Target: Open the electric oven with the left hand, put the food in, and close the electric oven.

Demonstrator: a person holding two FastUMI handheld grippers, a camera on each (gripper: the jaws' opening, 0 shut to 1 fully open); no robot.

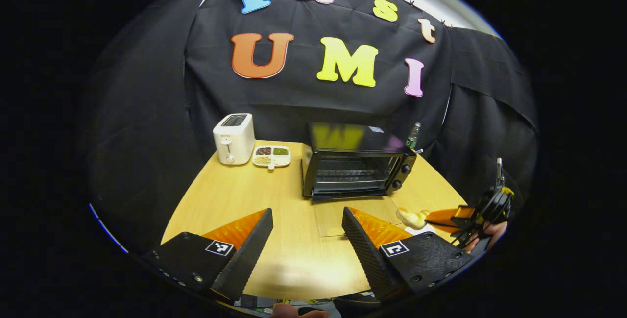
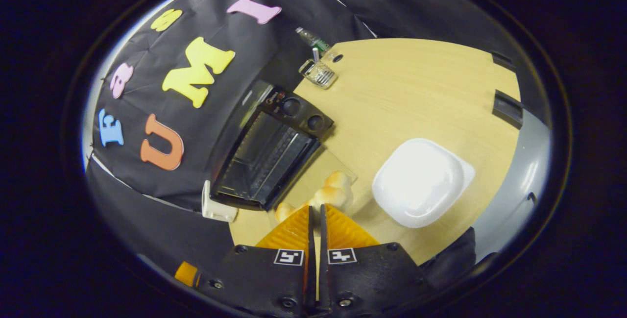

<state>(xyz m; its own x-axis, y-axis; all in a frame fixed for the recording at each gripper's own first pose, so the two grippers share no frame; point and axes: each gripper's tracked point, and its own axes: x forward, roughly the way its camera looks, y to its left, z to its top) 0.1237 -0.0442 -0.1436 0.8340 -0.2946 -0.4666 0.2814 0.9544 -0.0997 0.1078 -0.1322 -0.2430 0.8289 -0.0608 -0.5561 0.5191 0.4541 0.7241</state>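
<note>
The black electric oven [image 1: 355,166] stands at the back of the wooden table, its cavity showing. Its glass door [image 1: 338,217] lies folded down flat in front of it. My left gripper [image 1: 307,210] is open and holds nothing, some way short of the door. At the right, a hand holds my right gripper [image 1: 433,219], with a pale bread roll [image 1: 412,217] at its tips. In the right gripper view, the right gripper [image 2: 316,206] is shut on the roll [image 2: 330,191], lifted just in front of the oven [image 2: 267,161] and its lowered door [image 2: 338,165].
A white toaster [image 1: 234,138] and a divided dish of grains [image 1: 272,156] sit left of the oven. A green bottle [image 1: 413,135] stands behind its right corner, and a clear glass [image 2: 318,73] is nearby. A white plate [image 2: 419,181] lies near the table [image 2: 416,92] edge.
</note>
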